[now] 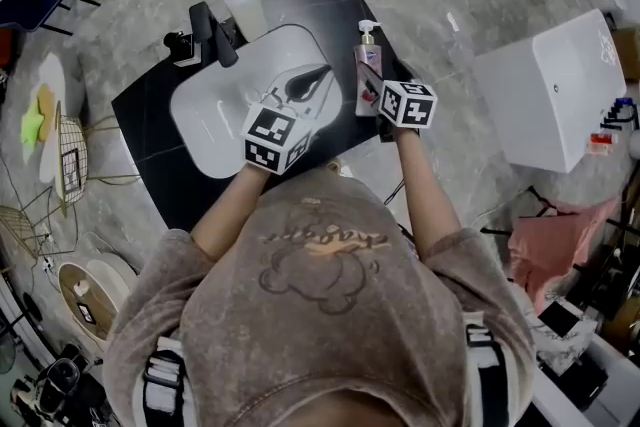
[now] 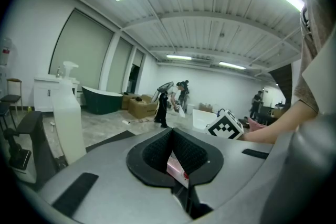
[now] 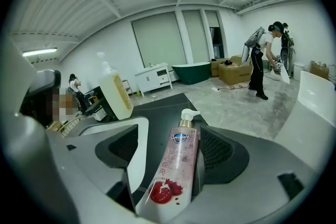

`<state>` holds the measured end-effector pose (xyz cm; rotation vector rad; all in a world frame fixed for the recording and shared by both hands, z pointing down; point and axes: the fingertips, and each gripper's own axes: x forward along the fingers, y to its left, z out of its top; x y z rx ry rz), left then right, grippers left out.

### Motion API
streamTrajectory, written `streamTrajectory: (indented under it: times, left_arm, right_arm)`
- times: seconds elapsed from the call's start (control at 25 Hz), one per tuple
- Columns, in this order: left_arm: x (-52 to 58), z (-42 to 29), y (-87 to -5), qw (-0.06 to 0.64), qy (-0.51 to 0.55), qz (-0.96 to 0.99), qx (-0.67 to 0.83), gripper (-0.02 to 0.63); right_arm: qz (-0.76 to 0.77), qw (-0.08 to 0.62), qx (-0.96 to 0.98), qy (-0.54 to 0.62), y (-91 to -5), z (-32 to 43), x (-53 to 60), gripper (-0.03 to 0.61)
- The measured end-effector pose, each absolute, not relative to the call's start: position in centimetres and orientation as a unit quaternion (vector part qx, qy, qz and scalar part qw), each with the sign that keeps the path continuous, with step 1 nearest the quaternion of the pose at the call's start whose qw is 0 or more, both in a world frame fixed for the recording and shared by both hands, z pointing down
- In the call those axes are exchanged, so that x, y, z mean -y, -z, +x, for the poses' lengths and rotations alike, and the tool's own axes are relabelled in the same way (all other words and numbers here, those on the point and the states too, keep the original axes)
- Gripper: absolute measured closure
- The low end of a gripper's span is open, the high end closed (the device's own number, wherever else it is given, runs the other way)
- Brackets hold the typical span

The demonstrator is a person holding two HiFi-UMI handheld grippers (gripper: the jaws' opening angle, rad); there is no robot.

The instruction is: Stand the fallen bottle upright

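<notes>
A pink pump bottle [image 1: 368,65] with a pomegranate label lies on the black counter [image 1: 335,5] just right of the white sink [image 1: 210,115], its pump pointing away from me. My right gripper [image 1: 370,90] reaches over its near end. In the right gripper view the bottle [image 3: 176,165] lies lengthwise between the wide-set jaws of that gripper [image 3: 170,147]; it rests against the right pad, and a gap shows at the left pad. My left gripper [image 1: 320,75] hovers over the sink, and its tips [image 2: 171,131] meet with nothing held.
A pale translucent pump bottle [image 1: 240,0] stands at the counter's far edge behind a black faucet [image 1: 205,30]. A white bathtub [image 1: 555,85] sits on the floor to the right. People work at the far end of the room [image 3: 262,60].
</notes>
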<state>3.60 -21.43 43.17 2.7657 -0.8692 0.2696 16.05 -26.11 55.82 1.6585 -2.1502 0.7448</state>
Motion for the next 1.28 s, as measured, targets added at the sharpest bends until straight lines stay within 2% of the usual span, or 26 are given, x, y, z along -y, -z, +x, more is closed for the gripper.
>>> streamTrajectory:
  times: [0.76,0.96,1.28]
  left_arm:
    - [24.5,1.8,-45.0,0.140,-0.107,0.925,0.336,0.595]
    - [25.1,1.2,-45.2,0.145,-0.105,0.920,0.349,0.595]
    - [25.4,0.7,-45.5,0.153,-0.103,0.915,0.359,0.595]
  right_arm:
    - [0.559,0.308,0.703,-0.313,-64.0,16.7,31.9,0.218]
    - [0.551,0.328,0.698,-0.319,-64.9,16.6,32.0,0.224]
    - [0.550,0.328,0.684,-0.350,-65.8,16.9,31.9,0.196]
